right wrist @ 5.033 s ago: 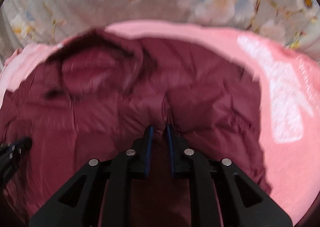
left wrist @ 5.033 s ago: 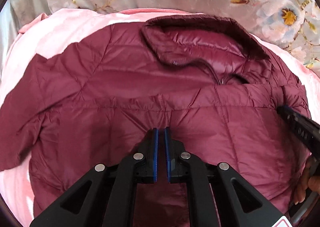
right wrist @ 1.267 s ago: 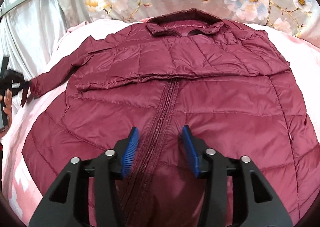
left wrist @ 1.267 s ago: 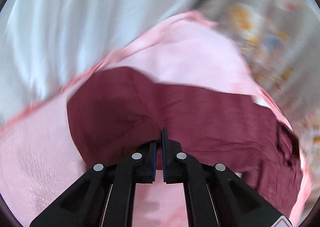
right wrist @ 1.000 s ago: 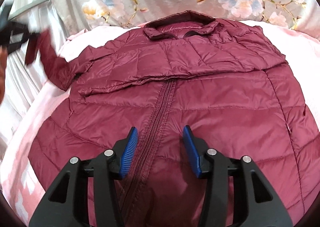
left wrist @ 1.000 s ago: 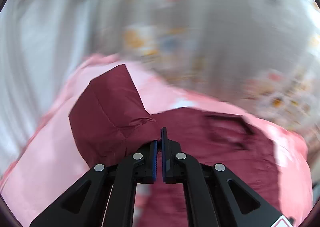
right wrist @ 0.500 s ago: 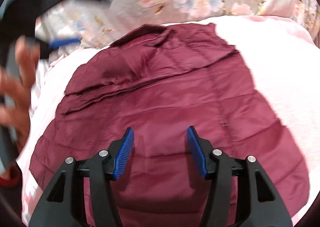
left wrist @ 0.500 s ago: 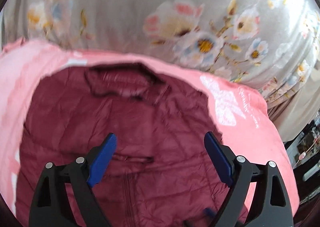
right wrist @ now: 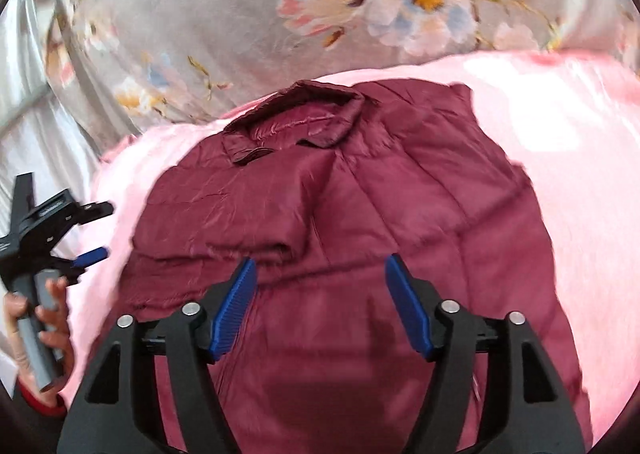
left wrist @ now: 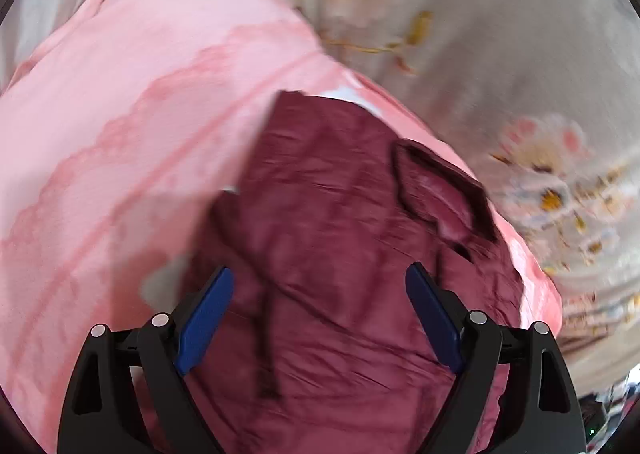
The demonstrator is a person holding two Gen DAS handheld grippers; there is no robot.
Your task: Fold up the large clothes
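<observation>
Ahead of my right gripper (right wrist: 320, 296), spread flat: one maroon puffer jacket (right wrist: 360, 214), glossy quilted shell, stitched panels, soft puckered seams. Its stand-up collar (right wrist: 296, 122) sits at the far end from the claw, rumpled, lining showing. A sleeve lies folded across the chest, just beyond my left blue pad. The jacket rests on a pink blanket (right wrist: 560, 126), plush and matte; past the collar I see grey floral fabric (right wrist: 240, 14), smooth, printed with pale blossoms.

My right jaws stand apart and have just been opening, nothing between the ribbed blue pads, the jacket beneath them.

My left gripper (left wrist: 320, 302): jaws wide apart, having eased slightly inward, nothing clamped. Its view is blurred; the jacket lies under and ahead of it, collar ahead to the right. From the right camera I see a hand (right wrist: 40, 330) gripping its grey handle, off the jacket's left edge.
</observation>
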